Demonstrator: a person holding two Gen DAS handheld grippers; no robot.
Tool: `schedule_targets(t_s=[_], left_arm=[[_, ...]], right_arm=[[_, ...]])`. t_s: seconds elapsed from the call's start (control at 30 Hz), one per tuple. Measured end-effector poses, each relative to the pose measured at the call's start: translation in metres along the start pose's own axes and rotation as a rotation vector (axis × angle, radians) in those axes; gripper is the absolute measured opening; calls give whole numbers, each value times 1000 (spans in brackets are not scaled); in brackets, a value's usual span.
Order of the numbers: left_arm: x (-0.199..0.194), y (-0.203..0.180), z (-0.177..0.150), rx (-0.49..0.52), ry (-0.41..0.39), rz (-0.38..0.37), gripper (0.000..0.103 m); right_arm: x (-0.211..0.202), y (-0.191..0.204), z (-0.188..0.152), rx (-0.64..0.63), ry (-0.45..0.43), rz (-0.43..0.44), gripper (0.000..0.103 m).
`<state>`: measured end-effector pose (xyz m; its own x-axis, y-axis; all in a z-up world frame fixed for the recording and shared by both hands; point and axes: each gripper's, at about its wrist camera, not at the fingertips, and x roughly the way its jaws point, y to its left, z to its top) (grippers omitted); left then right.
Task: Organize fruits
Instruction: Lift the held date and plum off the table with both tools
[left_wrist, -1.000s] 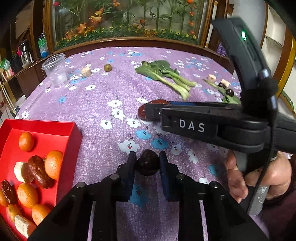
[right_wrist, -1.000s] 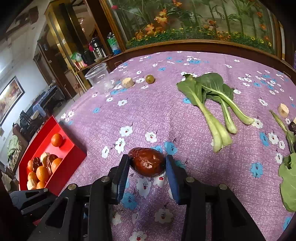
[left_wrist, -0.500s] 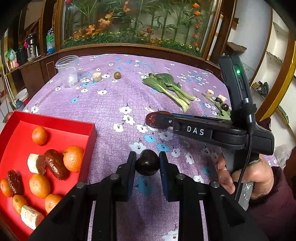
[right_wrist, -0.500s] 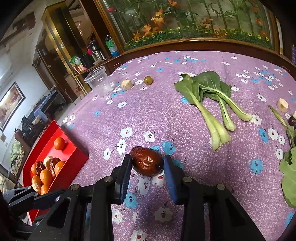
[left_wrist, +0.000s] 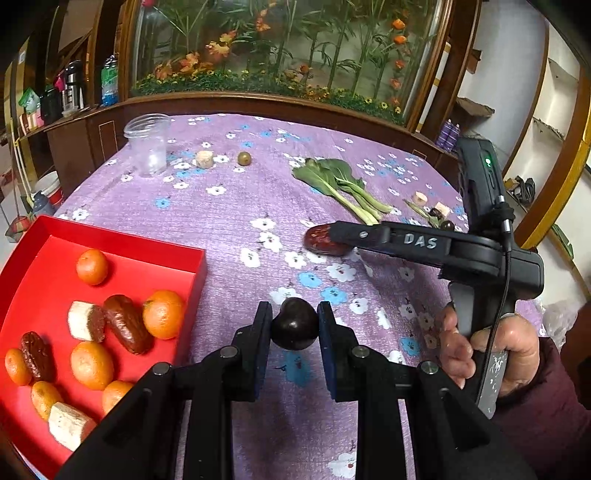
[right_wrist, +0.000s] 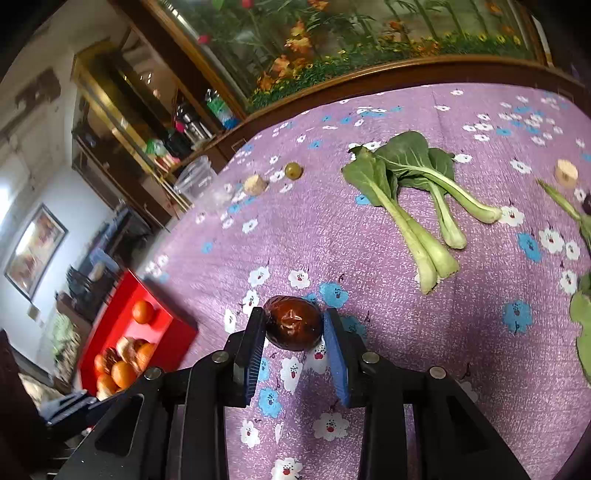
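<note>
Your right claw (right_wrist: 294, 329) closed onto red date (right_wrist: 293, 328), pads now pressing it. Your left claw (left_wrist: 294, 326) lifted dark plum (left_wrist: 294, 329) higher off surface (left_wrist: 236, 206), nearer red tray (left_wrist: 110, 240).

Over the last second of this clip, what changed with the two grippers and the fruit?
The right gripper has just been closing: its pads now press the red date, which lay loose between them. The left gripper rose and shifted toward the red tray, carrying its dark round fruit. The tray's fruit, greens and plastic cup stayed put.
</note>
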<state>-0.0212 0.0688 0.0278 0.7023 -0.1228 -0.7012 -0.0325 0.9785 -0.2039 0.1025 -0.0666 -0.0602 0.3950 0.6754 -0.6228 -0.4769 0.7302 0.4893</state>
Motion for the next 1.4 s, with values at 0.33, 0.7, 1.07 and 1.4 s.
schedule_targets(t_s=[0.33,0.7,1.07,1.4], left_arm=[[-23,30,-5,-57,-41,9,24],[-39,47,-11,-100,-61,3,24],[-36,52,-12,-117,-54,-20,24],[-34,51,-13,-117,-44,-29,24]], right_arm=[[-11,7,-2,37,-28,12,35],[-28,37,-21,-148,-9,-176,30],[-13,51,-32,-321,47,-209,59],[11,49,-37,-366,68,-282,59]])
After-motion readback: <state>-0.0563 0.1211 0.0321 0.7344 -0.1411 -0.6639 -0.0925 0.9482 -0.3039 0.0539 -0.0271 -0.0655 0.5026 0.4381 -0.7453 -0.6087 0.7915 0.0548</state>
